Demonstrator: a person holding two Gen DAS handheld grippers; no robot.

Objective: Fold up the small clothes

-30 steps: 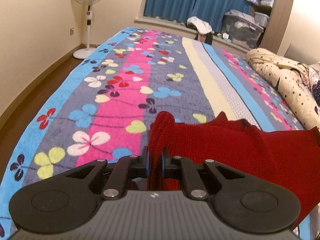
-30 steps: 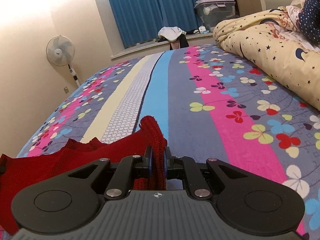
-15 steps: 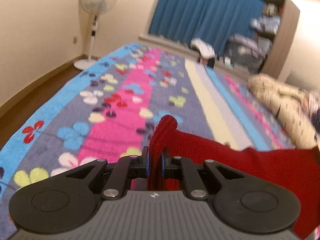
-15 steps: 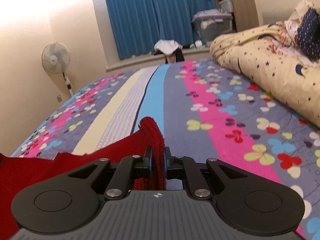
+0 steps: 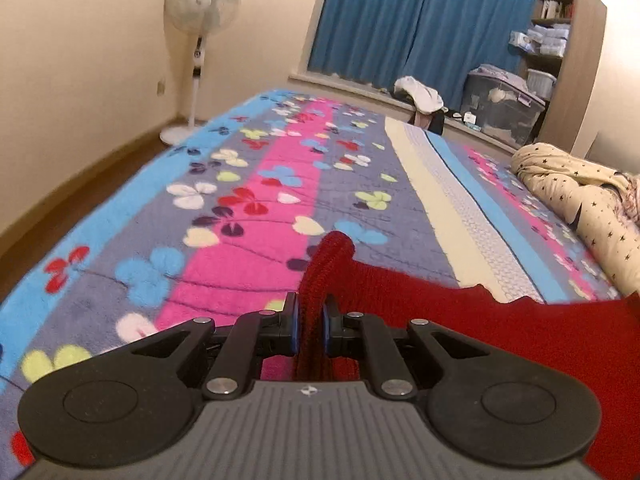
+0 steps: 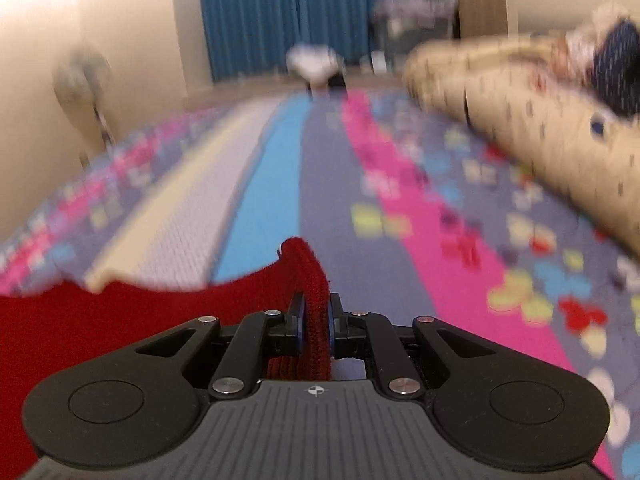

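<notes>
A red knitted garment (image 5: pixel 520 332) hangs stretched between my two grippers above the bed. My left gripper (image 5: pixel 310 320) is shut on its left edge, with the cloth bunched up between the blue pads. My right gripper (image 6: pixel 316 320) is shut on the other edge of the red garment (image 6: pixel 120 320), which spreads off to the left in the right wrist view. The lower part of the garment is hidden below both grippers.
The bed is covered by a striped flowered blanket (image 5: pixel 280 184). A cream star-print duvet (image 5: pixel 580 208) lies bunched along its right side. A standing fan (image 5: pixel 200 40) is by the left wall. Storage boxes (image 5: pixel 504 108) and blue curtains (image 5: pixel 400 20) stand at the far end.
Both grippers have lifted the red garment up off the blanket, so its top edge is now taut between them. The right wrist view is blurred from fast motion.
</notes>
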